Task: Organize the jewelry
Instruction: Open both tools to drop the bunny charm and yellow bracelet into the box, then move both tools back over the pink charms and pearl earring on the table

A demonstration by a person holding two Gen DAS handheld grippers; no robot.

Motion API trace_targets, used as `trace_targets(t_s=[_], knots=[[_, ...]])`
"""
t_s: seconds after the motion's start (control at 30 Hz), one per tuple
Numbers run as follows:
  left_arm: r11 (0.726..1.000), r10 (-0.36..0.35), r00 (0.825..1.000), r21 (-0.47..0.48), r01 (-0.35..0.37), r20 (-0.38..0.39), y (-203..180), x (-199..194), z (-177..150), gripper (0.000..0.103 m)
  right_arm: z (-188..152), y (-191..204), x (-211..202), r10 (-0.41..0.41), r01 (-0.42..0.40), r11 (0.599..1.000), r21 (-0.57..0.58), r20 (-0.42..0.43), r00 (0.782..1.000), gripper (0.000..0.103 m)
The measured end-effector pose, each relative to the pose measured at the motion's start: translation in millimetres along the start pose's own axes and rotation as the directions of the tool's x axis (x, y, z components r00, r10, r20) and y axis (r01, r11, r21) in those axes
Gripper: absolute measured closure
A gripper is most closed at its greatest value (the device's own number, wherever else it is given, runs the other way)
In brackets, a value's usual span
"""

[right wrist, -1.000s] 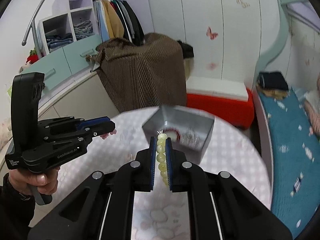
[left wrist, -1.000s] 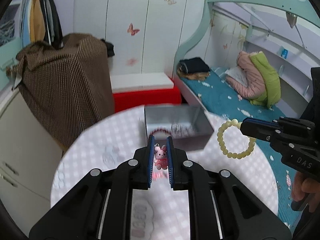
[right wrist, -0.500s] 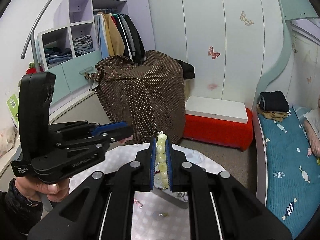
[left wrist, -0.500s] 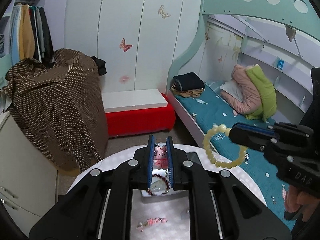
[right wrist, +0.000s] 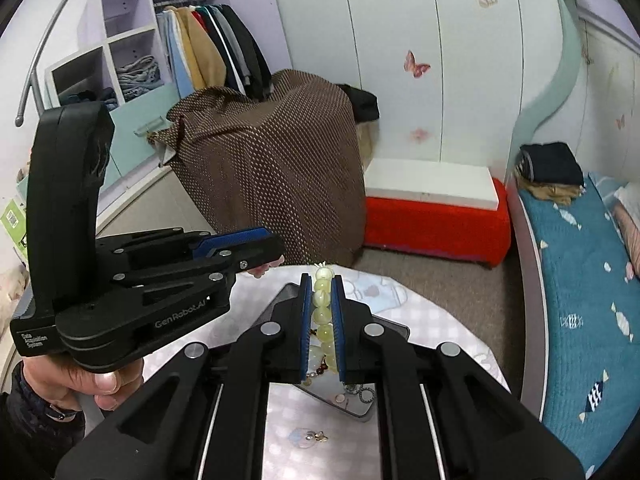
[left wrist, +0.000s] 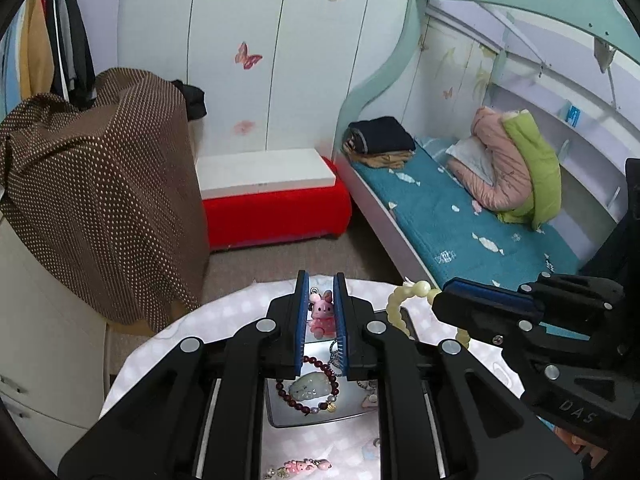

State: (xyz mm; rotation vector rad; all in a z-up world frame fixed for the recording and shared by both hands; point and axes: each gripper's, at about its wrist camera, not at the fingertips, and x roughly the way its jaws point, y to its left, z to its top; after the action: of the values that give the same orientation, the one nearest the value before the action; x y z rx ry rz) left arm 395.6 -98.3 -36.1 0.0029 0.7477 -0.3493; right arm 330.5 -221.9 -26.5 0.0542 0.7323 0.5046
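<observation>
Left tongs clamped narrow on a small pink bunny charm; right tongs pinched tight on a pale yellow-green bead bracelet, loop hanging out to the side in the left wrist view. Both sit above the silver tray on the round tabletop, neither item released yet.

Already in the tray: dark red bead bracelet with a pale jade-like pendant inside its loop, plus a chain and small bits near the right wall, hard to make out.

Still out on the tabletop: a pink beaded piece at the near edge, and a small gold-toned charm in front of the tray.

Judgement: roughly midway. Two pieces in hand need dropping in, then at least two loose ones left to collect.
</observation>
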Motion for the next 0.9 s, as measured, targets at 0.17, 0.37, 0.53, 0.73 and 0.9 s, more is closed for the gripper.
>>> trace_targets(t_s=[0.17,0.37,0.53,0.73,0.9], knots=[[1.0,0.017,0.999,-0.003,-0.017,-0.028,4.0,11.3,-3.8,0.05,-2.0,-2.1,10.2,-0.004,0.005,1.0,0.022,-0.016,1.0,0.091],[0.996,0.085,0.996,-0.018,-0.085,0.034,13.9,-5.4,-8.3,0.011,-3.8,-7.4,6.4,-0.012,0.011,0.998,0.065,0.002,1.0,0.061],[0.988,0.151,0.987,-0.036,-0.149,0.063,23.0,-25.9,-15.8,0.007,-4.7,-9.8,-9.8,-0.038,0.03,0.994,0.107,0.075,0.996,0.007],[0.979,0.2,0.973,-0.058,-0.195,0.115,27.2,-57.1,-25.2,0.007,-5.1,-9.4,-17.2,-0.081,0.071,0.99,0.122,0.085,0.993,0.008],[0.974,0.225,0.962,-0.066,-0.217,0.157,24.0,-83.2,-29.1,0.007,-5.3,-2.5,-28.7,-0.092,0.077,0.989,0.124,0.114,0.989,0.008]])
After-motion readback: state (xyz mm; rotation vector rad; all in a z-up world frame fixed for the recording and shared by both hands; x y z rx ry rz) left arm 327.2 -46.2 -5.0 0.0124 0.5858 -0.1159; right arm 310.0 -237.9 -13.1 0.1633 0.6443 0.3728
